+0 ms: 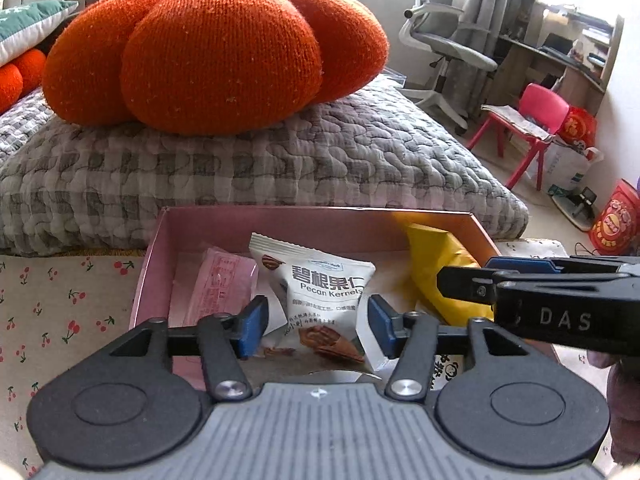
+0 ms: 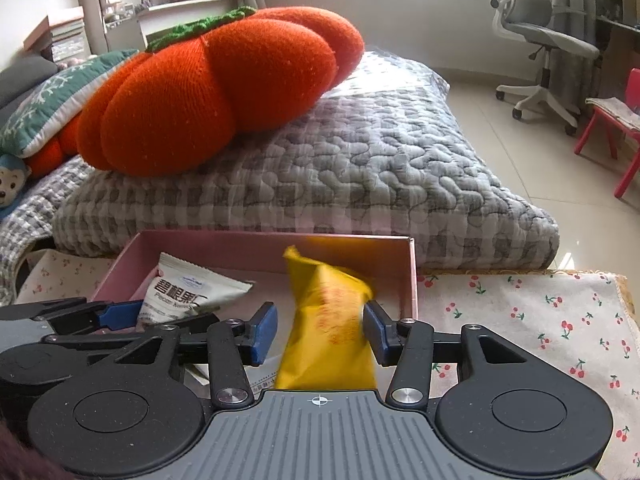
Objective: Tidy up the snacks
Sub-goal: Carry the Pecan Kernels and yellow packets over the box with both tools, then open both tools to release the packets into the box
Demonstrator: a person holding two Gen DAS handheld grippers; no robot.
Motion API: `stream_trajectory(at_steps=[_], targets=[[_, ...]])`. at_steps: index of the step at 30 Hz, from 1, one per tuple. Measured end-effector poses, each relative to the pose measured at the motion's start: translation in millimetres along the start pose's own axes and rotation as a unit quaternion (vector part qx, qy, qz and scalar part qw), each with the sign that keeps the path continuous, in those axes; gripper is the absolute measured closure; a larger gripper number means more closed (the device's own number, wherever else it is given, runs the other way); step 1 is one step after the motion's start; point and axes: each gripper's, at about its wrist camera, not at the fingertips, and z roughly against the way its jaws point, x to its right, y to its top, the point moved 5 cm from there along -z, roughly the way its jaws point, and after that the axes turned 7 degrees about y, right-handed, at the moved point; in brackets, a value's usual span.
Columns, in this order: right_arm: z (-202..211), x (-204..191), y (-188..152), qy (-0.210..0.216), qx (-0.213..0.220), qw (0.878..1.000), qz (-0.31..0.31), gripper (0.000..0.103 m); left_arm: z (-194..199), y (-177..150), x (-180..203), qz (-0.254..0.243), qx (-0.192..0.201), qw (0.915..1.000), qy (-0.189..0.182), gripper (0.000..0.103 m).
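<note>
Your left gripper has its blue pads standing apart on either side of the white pecan packet, with a gap on both sides, so nothing is clamped. Your right gripper also stands parted: the yellow packet sits between its pads, the right pad looks to be touching it, the left one is clear, and the packet is blurred, so you cannot call it a firm grip.

Take the pink box as your landmark. Behind it lies the largest thing in the room, a grey quilted mattress, and on that rests a big orange pumpkin cushion. Further back and to the right of the box you have a pale tiled floor with a grey office chair, a red child's chair nearer than that, and a desk by the window. Under the box, and spreading to both sides, is a cream cloth printed with cherries.

Inside the box, the white pecan packet stands near the middle, the yellow packet leans at the right-hand wall, and a pink sachet lies flat toward the left wall.
</note>
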Motion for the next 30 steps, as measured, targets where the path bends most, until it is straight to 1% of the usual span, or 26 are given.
stream_trajectory(at_steps=[4, 6, 8, 12, 15, 19, 22, 27, 30], targets=[[7.8, 2.3, 2.0, -0.001, 0.003, 1.0, -0.006, 0.052, 4.4, 1.3, 1.9, -0.001, -0.002, 1.0, 0.0, 0.043], [11.8, 3.3, 2.8, -0.001, 0.006, 1.0, -0.008, 0.049, 8.3, 0.9, 3.6, -0.005, -0.001, 1.0, -0.003, 0.036], [17.3, 3.6, 3.6, -0.001, 0.01, 1.0, -0.009, 0.043, 13.5, 0.4, 5.1, -0.01, 0.001, 0.9999, -0.002, 0.035], [29.2, 1.3, 5.1, -0.001, 0.012, 1.0, -0.005, 0.042, 21.1, -0.1, 10.4, -0.018, 0.002, 0.9998, -0.004, 0.031], [41.1, -1.5, 6.5, 0.001, 0.018, 1.0, -0.005, 0.034, 28.8, 0.0, 14.1, -0.023, 0.005, 0.9997, -0.004, 0.027], [55.2, -6.1, 7.2, 0.004, 0.02, 1.0, -0.001, 0.033, 38.4, -2.1, 18.6, -0.029, 0.004, 0.9996, -0.004, 0.024], [65.8, -9.2, 5.5, 0.005, 0.022, 1.0, 0.001, 0.029, 46.2, -5.2, 20.6, -0.034, 0.006, 0.9994, -0.005, 0.021], [81.0, -12.5, -1.1, 0.007, 0.019, 1.0, 0.003, 0.026, 57.9, -10.6, 22.4, -0.04, 0.007, 0.9992, -0.004, 0.015], [91.4, -15.1, -7.2, 0.007, 0.018, 1.0, 0.006, 0.022, 65.4, -14.1, 22.0, -0.042, 0.007, 0.9991, -0.002, 0.011]])
